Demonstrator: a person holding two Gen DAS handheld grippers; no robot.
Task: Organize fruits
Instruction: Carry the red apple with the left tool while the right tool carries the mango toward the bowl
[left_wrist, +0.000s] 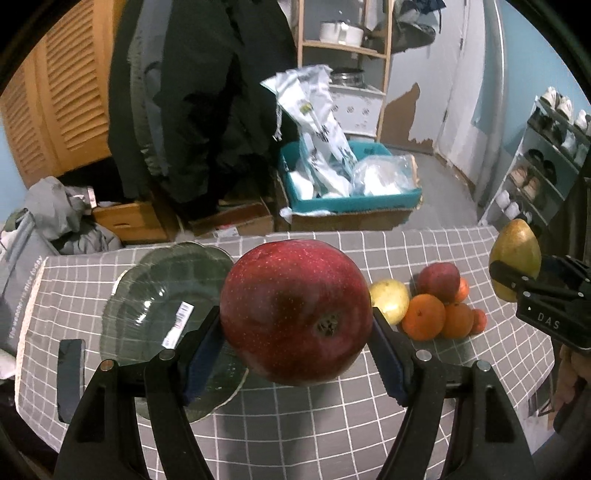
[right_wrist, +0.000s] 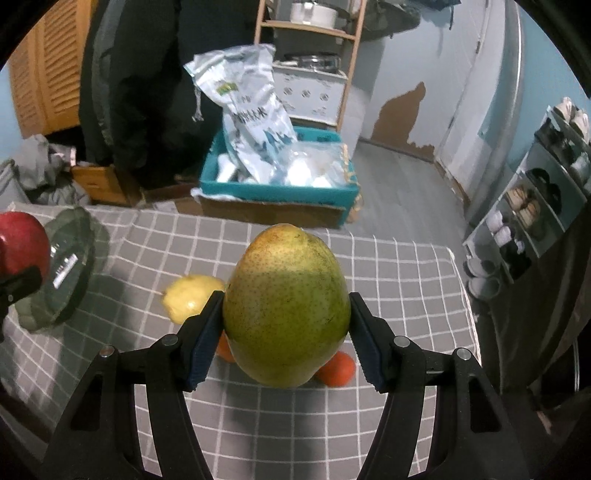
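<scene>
My left gripper is shut on a big red apple and holds it above the table, just right of a clear glass plate. My right gripper is shut on a green-yellow pear held above the table; it also shows at the right edge of the left wrist view. On the checked cloth lies a pile of fruit: a yellow pear, a small red apple and several oranges. The glass plate and red apple show at the left of the right wrist view.
The table has a grey checked cloth. Beyond its far edge stand a teal box of bags, cardboard boxes, hanging coats and a wooden shelf. A shoe rack stands at the right. A dark object lies left of the plate.
</scene>
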